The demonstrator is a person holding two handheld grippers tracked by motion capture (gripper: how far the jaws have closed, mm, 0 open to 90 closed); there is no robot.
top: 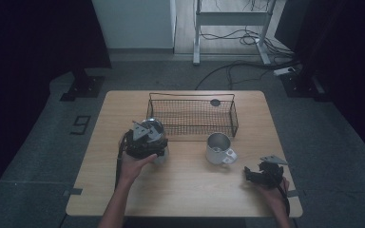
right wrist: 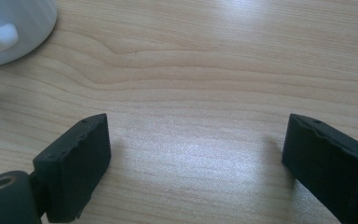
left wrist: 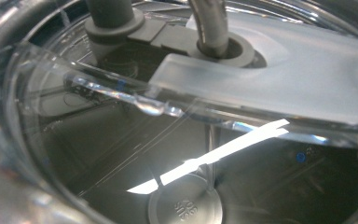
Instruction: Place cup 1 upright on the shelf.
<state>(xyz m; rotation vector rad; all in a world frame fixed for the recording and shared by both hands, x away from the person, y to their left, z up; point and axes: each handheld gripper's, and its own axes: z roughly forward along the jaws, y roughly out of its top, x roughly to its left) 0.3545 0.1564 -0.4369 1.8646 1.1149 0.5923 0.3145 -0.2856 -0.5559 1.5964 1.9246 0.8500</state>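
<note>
My left gripper (top: 146,141) is near the table's left middle, just in front of the wire basket, and holds a clear plastic cup (top: 156,126). The left gripper view looks straight into that clear cup (left wrist: 121,140) from very close: its transparent wall, a round base and grey fittings at the top. The jaws themselves are hidden there, and the grip appears to be on the cup's rim. A white mug (top: 218,147) stands at centre right. My right gripper (top: 248,173) rests low at the front right, open over bare wood (right wrist: 196,158), with the mug (right wrist: 14,28) at the upper left.
A black wire basket (top: 233,118) stands at the back of the wooden table (top: 185,190), with a small dark round thing (top: 215,102) in its far right corner. Cables and a metal frame lie on the floor beyond the table.
</note>
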